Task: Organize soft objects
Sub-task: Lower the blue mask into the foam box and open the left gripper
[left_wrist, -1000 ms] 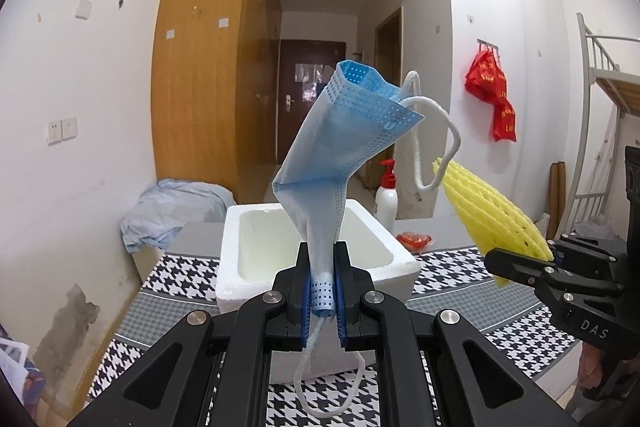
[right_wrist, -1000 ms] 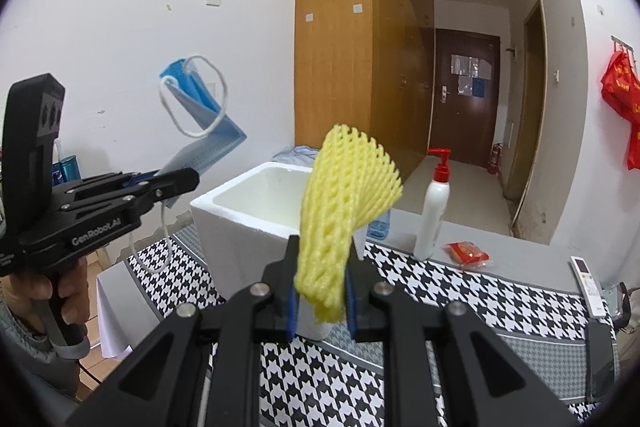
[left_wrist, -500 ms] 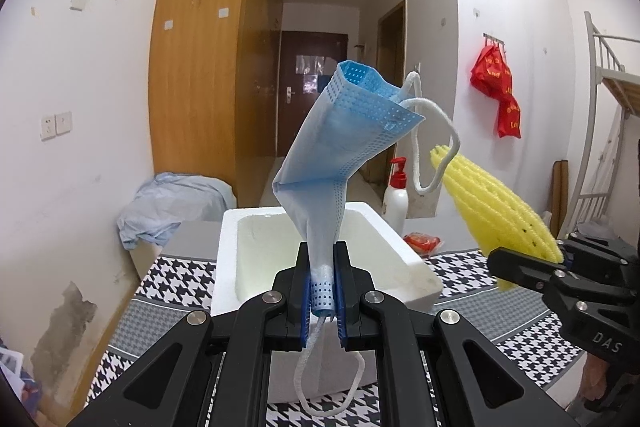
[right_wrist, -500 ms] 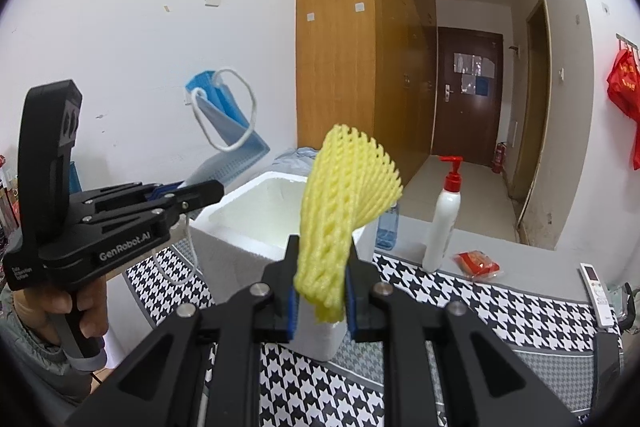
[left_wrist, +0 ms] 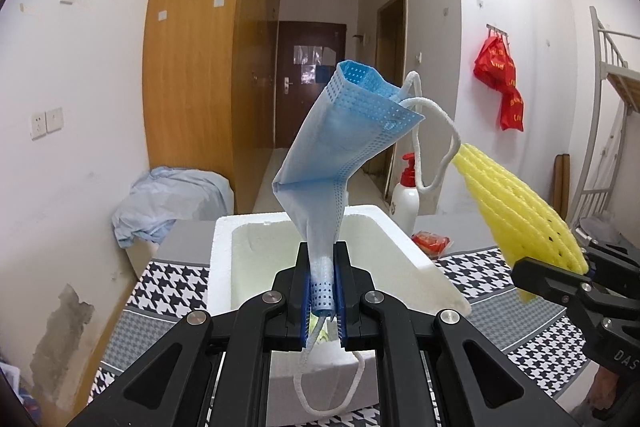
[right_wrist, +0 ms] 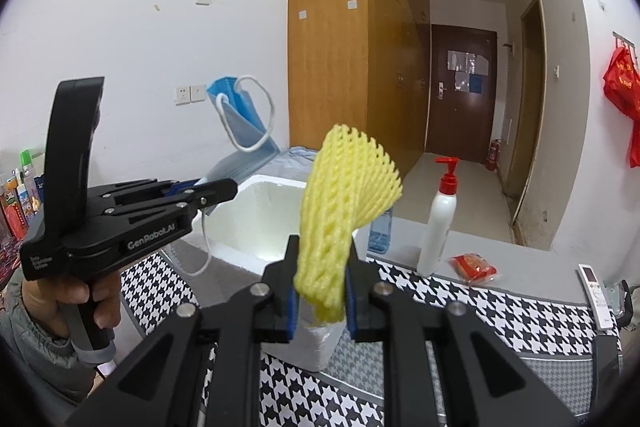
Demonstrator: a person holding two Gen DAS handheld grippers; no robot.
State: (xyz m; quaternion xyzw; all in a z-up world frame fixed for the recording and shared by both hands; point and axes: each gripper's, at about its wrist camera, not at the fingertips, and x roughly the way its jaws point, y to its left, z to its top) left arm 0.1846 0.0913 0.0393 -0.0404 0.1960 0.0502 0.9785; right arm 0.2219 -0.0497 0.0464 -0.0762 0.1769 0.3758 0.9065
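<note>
Left wrist view: foam box [left_wrist: 224,247] looms closer under the clamped mask [left_wrist: 340,147].

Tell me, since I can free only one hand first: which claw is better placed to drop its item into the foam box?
Probably left: its claw holds the mask over the box; right's net sits nearer the corner.

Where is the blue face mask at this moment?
The blue face mask is clamped in the left gripper, standing upright above the white foam box. In the right wrist view it is at left, near the wooden wardrobe.
</note>
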